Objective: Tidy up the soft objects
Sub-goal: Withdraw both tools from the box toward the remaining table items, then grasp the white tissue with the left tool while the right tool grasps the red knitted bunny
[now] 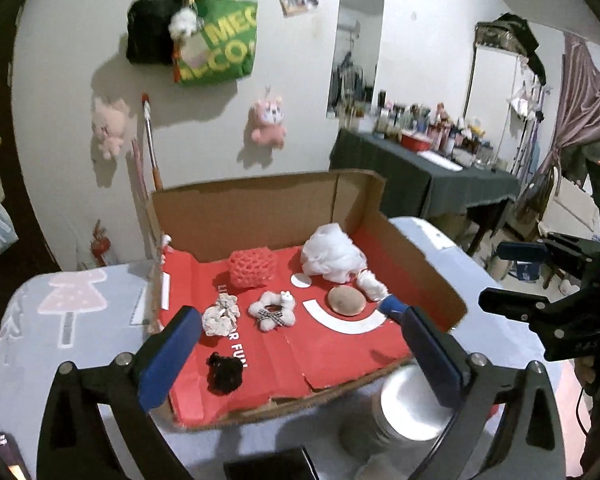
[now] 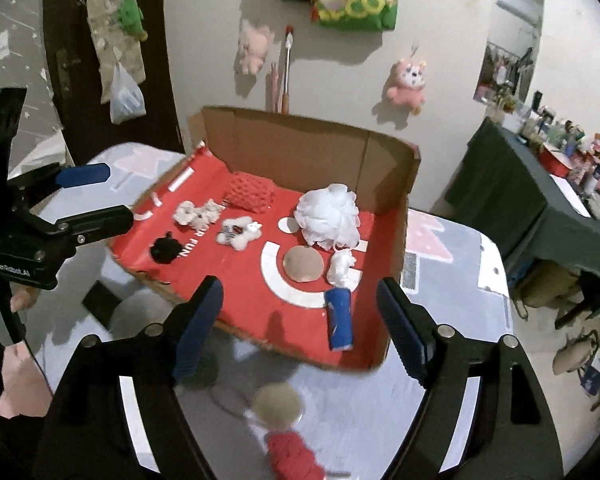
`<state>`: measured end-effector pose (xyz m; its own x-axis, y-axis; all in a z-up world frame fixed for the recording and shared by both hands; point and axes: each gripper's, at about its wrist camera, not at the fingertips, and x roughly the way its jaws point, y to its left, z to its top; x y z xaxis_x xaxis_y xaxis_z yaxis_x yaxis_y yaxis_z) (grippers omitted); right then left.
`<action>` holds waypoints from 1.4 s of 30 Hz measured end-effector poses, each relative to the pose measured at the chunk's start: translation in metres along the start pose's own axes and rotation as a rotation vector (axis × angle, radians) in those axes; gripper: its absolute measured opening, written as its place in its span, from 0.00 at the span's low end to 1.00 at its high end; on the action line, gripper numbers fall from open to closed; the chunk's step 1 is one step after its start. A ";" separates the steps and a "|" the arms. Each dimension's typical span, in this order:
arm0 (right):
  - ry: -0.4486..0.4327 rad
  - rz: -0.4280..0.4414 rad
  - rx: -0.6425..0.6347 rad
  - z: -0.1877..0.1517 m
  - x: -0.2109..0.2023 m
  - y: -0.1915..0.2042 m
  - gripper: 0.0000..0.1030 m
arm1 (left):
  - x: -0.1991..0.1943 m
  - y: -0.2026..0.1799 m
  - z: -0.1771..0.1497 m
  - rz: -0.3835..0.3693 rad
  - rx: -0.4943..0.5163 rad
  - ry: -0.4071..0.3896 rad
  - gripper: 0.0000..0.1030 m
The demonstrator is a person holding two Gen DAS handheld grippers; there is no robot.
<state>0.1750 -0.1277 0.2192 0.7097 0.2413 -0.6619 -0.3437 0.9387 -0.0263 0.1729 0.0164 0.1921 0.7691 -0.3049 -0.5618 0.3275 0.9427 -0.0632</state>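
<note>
An open cardboard box with a red floor holds several soft things: a red knitted pouch, a white mesh puff, a brown round pad, a cotton ball, a blue roll, a cream scrunchie, a white bow-tied plush and a black scrunchie. My left gripper hangs above the box's near edge, open and empty. My right gripper hovers over the near right side, also open and empty. A small doll in a red knit dress lies on the table below it.
The box sits on a table with a pale printed cloth. A round metal tin and a black phone lie near the front. Plush toys and bags hang on the wall behind. A cluttered dark table stands at the right.
</note>
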 end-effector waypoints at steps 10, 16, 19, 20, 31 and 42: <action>-0.174 -0.062 0.010 -0.061 -0.068 0.034 0.83 | -0.067 -0.035 -0.057 0.036 0.016 -0.163 1.00; -0.227 -0.081 0.044 -0.102 -0.080 0.048 0.83 | -0.084 -0.046 -0.096 0.036 -0.029 -0.198 1.00; -0.229 -0.096 0.048 -0.122 -0.073 0.053 0.83 | -0.078 -0.049 -0.116 0.046 -0.058 -0.175 1.00; -0.228 -0.097 0.050 -0.127 -0.071 0.053 0.83 | -0.073 -0.051 -0.122 0.055 -0.061 -0.161 1.00; -0.104 -0.047 0.133 -0.175 -0.012 0.029 0.83 | -0.016 -0.058 -0.171 0.069 -0.096 -0.005 1.00; 0.003 -0.048 0.127 -0.189 0.033 -0.003 0.83 | 0.024 -0.055 -0.179 0.075 -0.080 0.125 0.93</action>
<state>0.0828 -0.1687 0.0560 0.7217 0.1947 -0.6642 -0.2283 0.9729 0.0372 0.0750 -0.0186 0.0343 0.7140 -0.2192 -0.6650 0.2237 0.9714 -0.0800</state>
